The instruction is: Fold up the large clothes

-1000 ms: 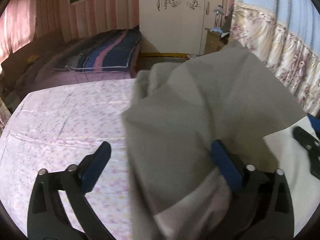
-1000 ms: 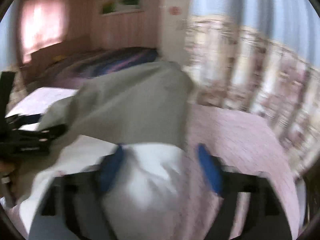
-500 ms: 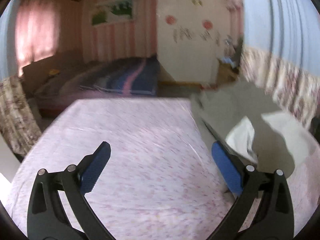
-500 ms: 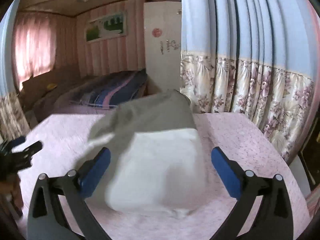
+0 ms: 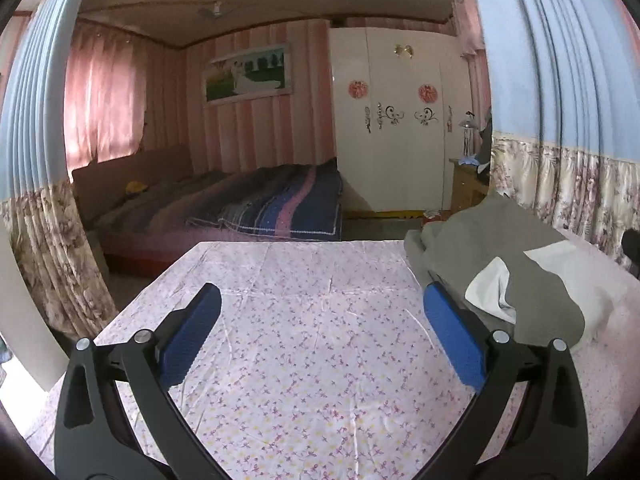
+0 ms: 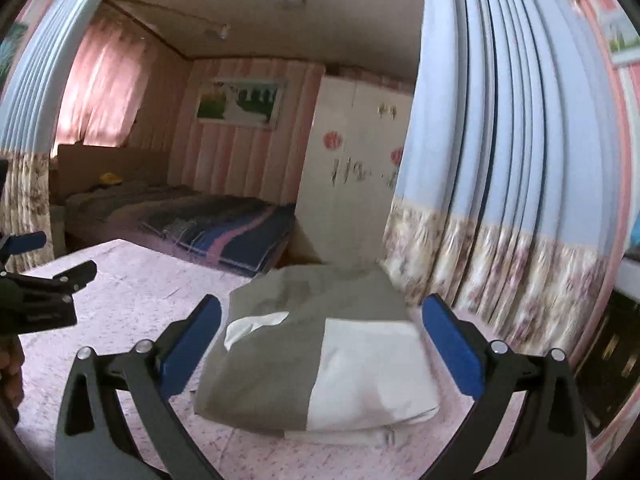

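The folded grey-and-white garment (image 6: 320,356) lies near the bed's (image 5: 320,360) right edge. Both the left gripper (image 5: 320,332) and the right gripper (image 6: 320,340) stand wide and hold nothing.

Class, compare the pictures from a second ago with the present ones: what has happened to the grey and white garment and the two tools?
Both tools let go. A second ago the garment hung over them; now the folded grey and white garment lies on the floral sheet. The left tool and right tool have drawn back, jaws wide open, nothing between the pads. The sheet, far bed and wardrobe are unchanged.
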